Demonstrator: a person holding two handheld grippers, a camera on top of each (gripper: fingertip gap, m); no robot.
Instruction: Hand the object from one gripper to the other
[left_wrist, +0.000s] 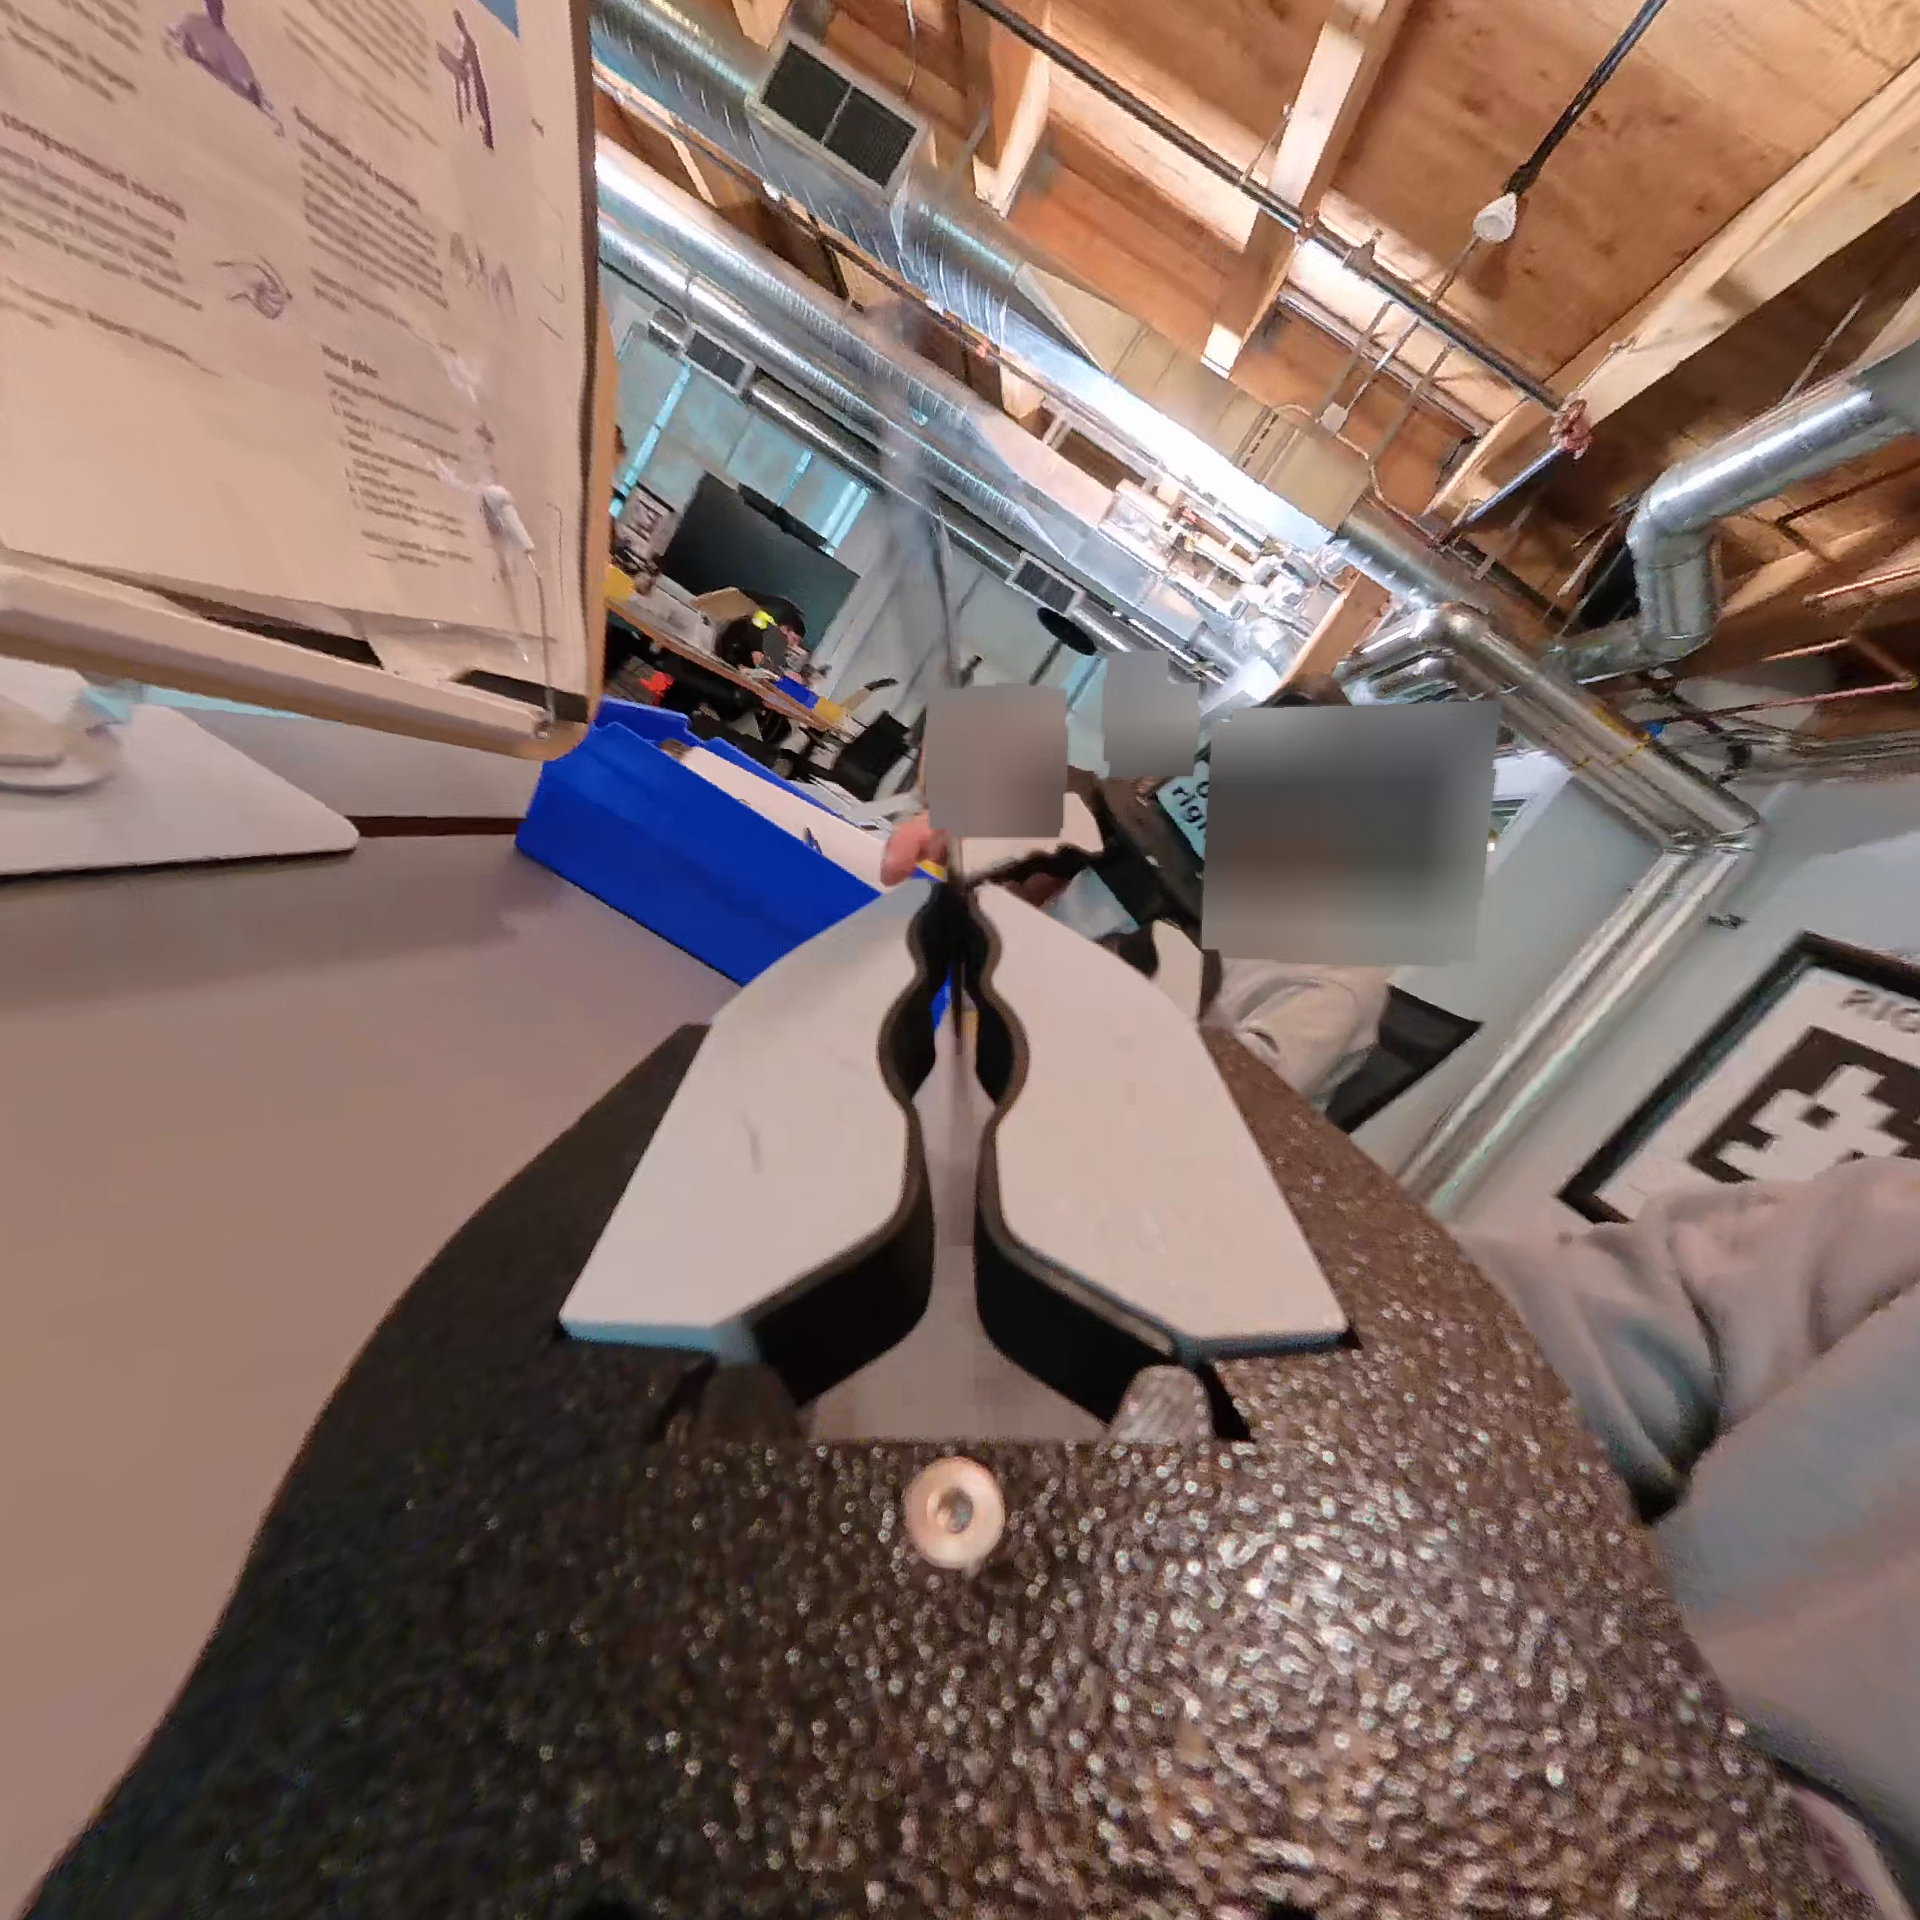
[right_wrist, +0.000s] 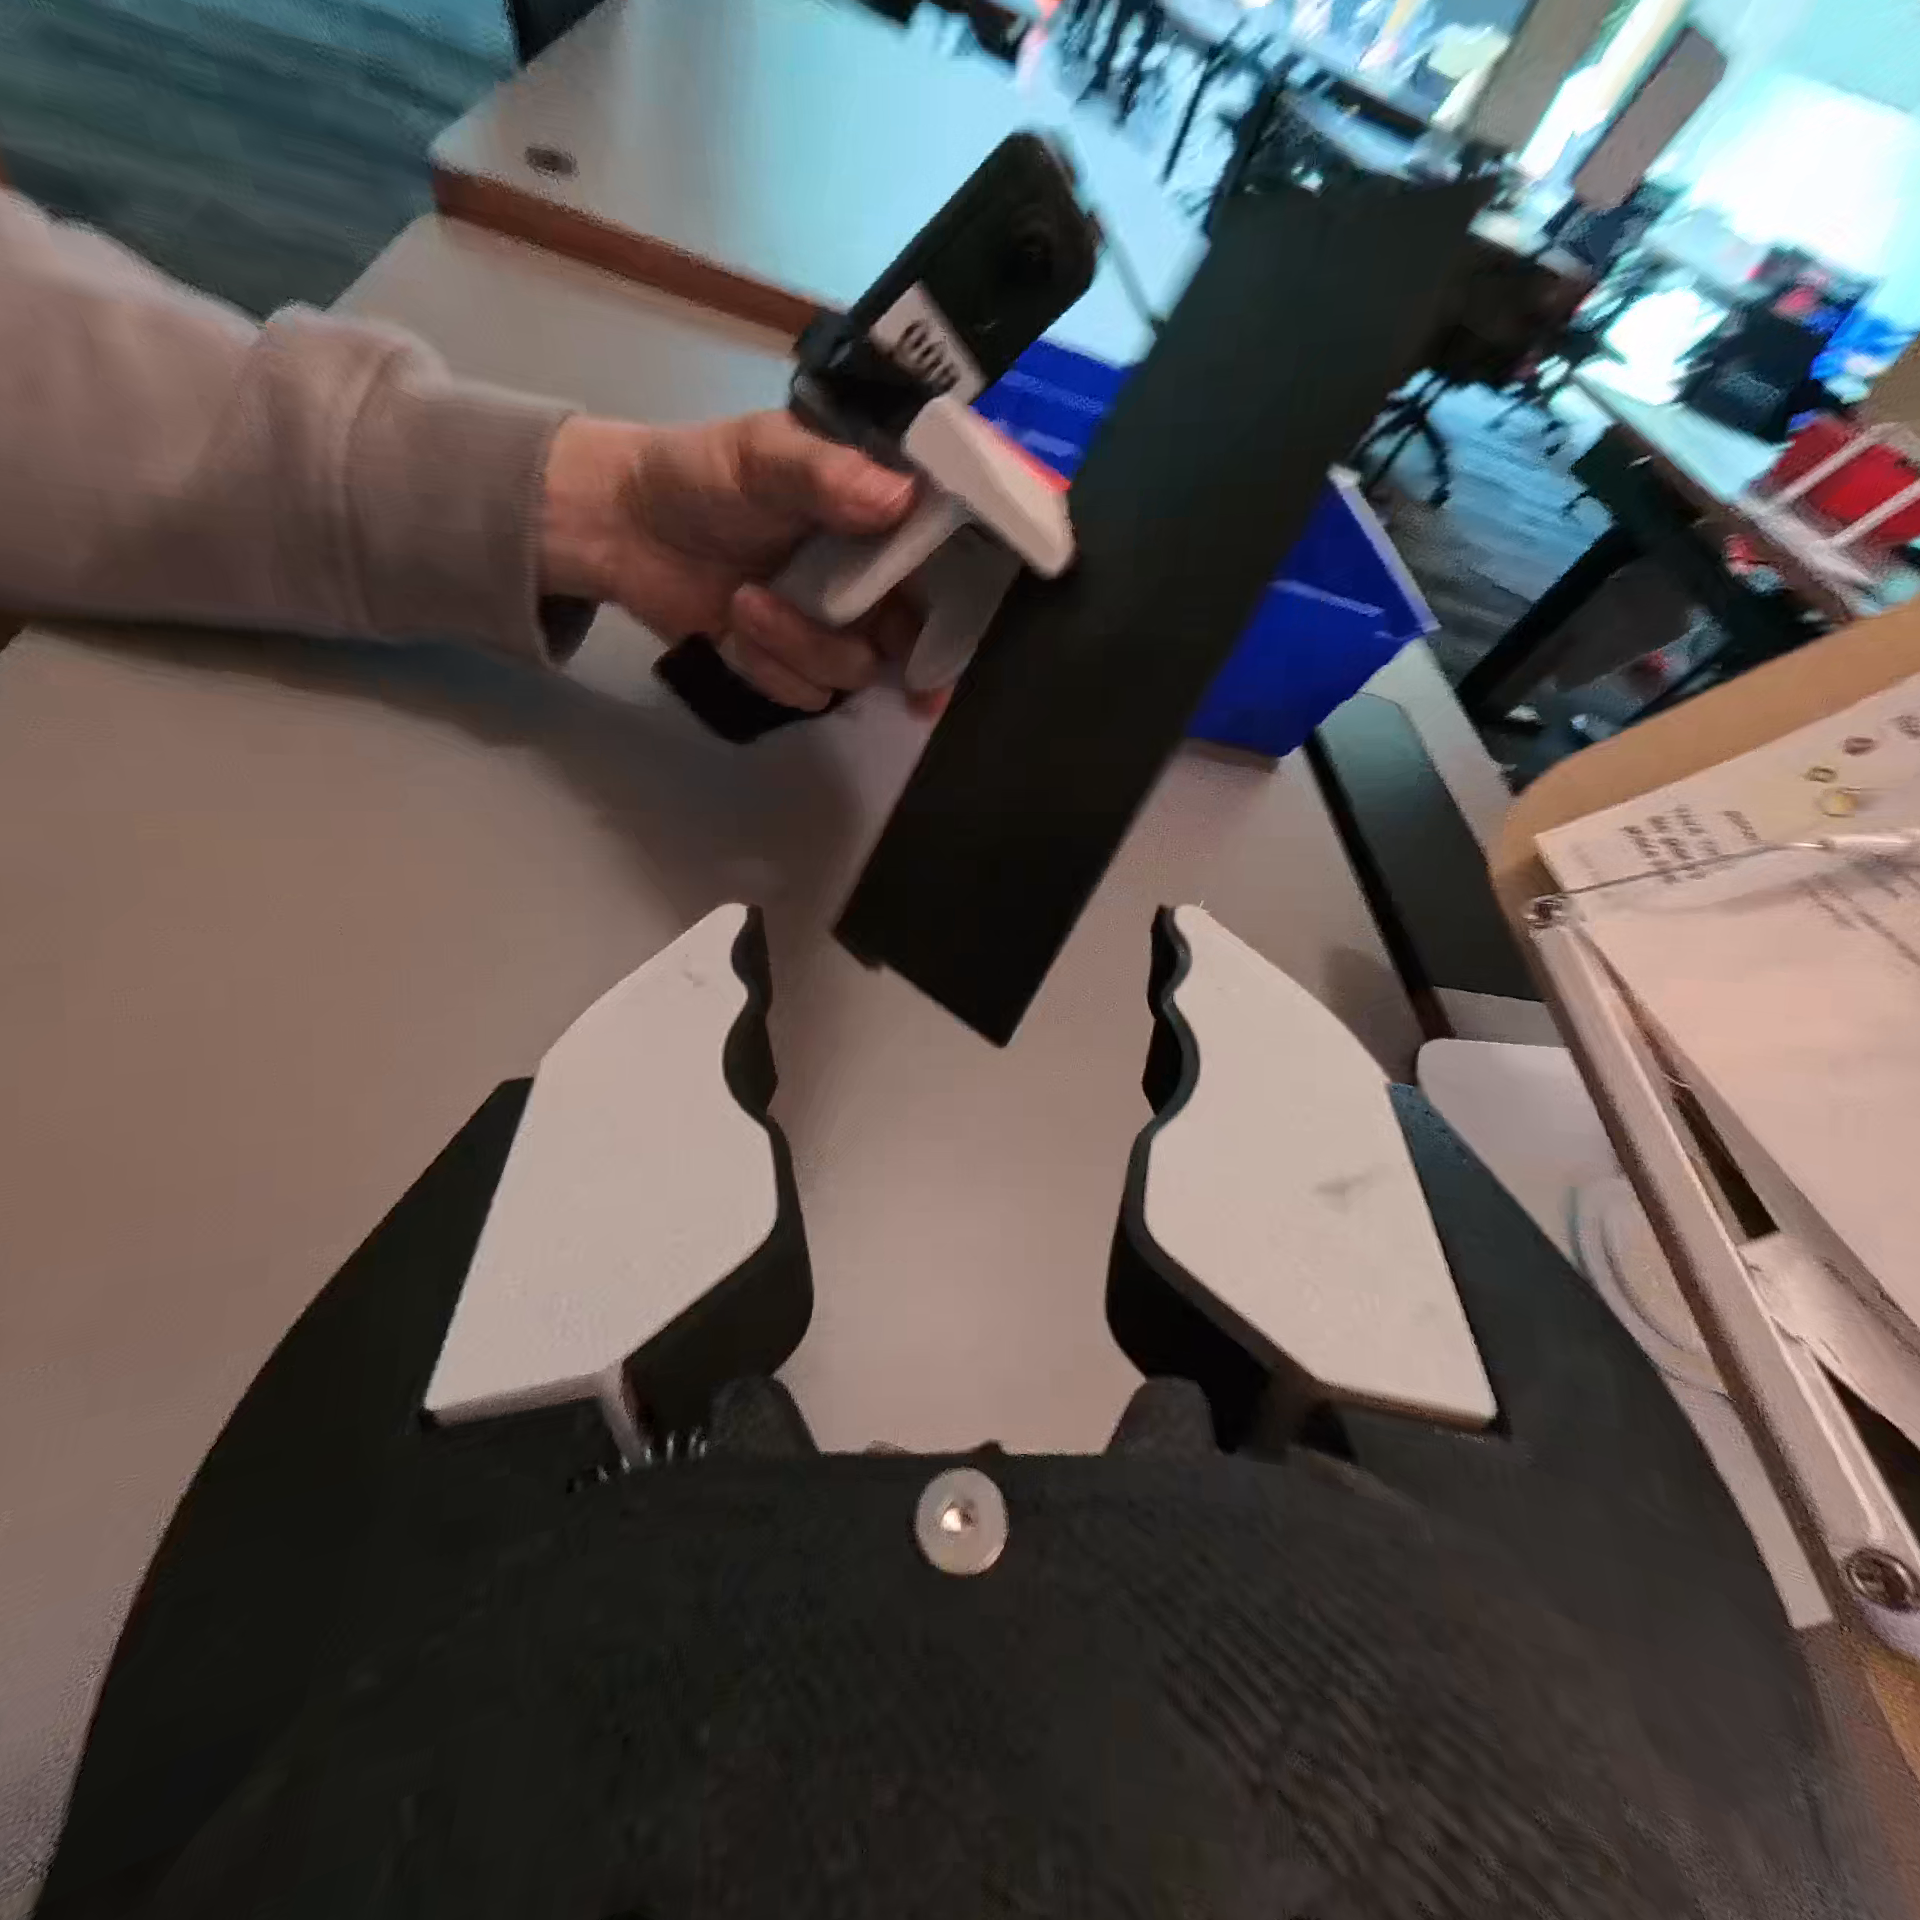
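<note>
A long, thin, flat black panel (right_wrist: 1122, 582) hangs tilted above the grey table (right_wrist: 260, 935). My left gripper (left_wrist: 954, 914) is shut on it; in the left wrist view the panel (left_wrist: 957, 997) shows edge-on as a dark line between the closed pads. In the right wrist view the left gripper (right_wrist: 997, 561) clamps the panel's left edge near its middle, held by a hand (right_wrist: 675, 520). My right gripper (right_wrist: 961, 935) is wide open. The panel's lower end sits between its fingertips (right_wrist: 717, 956) with a gap on each side, touching neither pad.
A blue bin (right_wrist: 1299, 644) stands on the table behind the panel; it also shows in the left wrist view (left_wrist: 686, 831). A white stand with a paper-covered board (right_wrist: 1714, 987) is close on the right. A grey sleeve (left_wrist: 1714, 1351) is at the right edge. My hands' fingertips stand some 10 centimeters from each other.
</note>
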